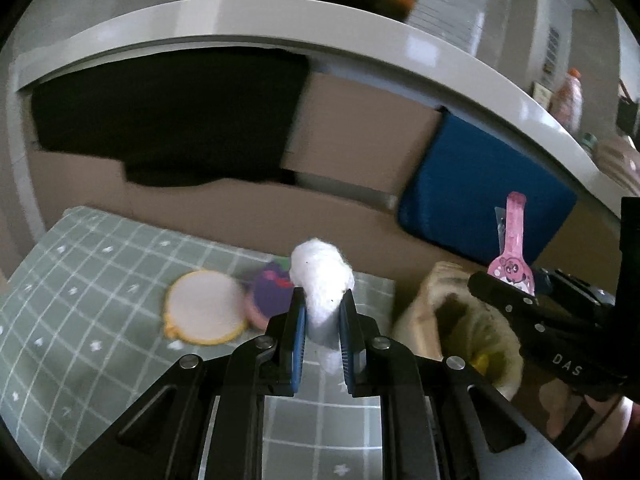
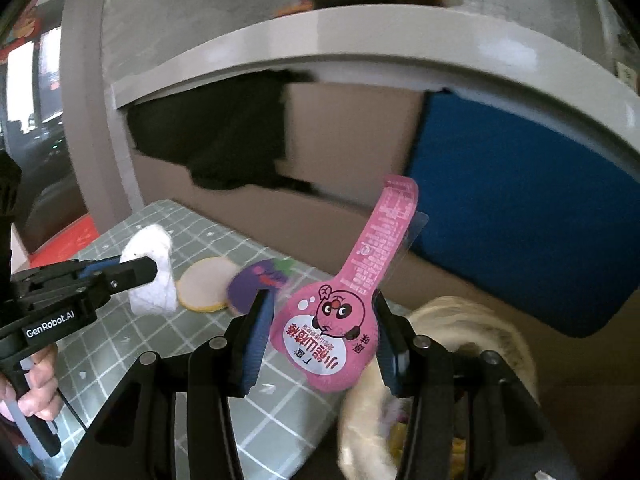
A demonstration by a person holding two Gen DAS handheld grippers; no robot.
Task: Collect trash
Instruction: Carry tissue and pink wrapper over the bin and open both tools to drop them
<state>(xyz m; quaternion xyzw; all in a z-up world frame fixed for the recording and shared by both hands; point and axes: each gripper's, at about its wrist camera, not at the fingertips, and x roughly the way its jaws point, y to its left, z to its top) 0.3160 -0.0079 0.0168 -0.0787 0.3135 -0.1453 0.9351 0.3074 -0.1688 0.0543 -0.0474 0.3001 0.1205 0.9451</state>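
Observation:
My left gripper (image 1: 322, 312) is shut on a crumpled white tissue (image 1: 322, 280) and holds it above the green checked mat (image 1: 100, 320). It also shows in the right wrist view (image 2: 136, 276), with the tissue (image 2: 154, 268) in it. My right gripper (image 2: 322, 320) is shut on a pink snack wrapper (image 2: 340, 320) with a cartoon face, held over the edge of a cream-lined trash bin (image 2: 460, 320). In the left wrist view the wrapper (image 1: 512, 248) stands above the bin (image 1: 472, 320), which holds yellow scraps.
A round yellow-rimmed coaster (image 1: 206, 308) and a purple eggplant-shaped coaster (image 1: 272, 296) lie on the mat. Behind are cardboard boxes (image 1: 352, 128), a black cloth (image 1: 168, 116), a blue cushion (image 1: 480, 188) and a white shelf edge (image 1: 280, 24) overhead.

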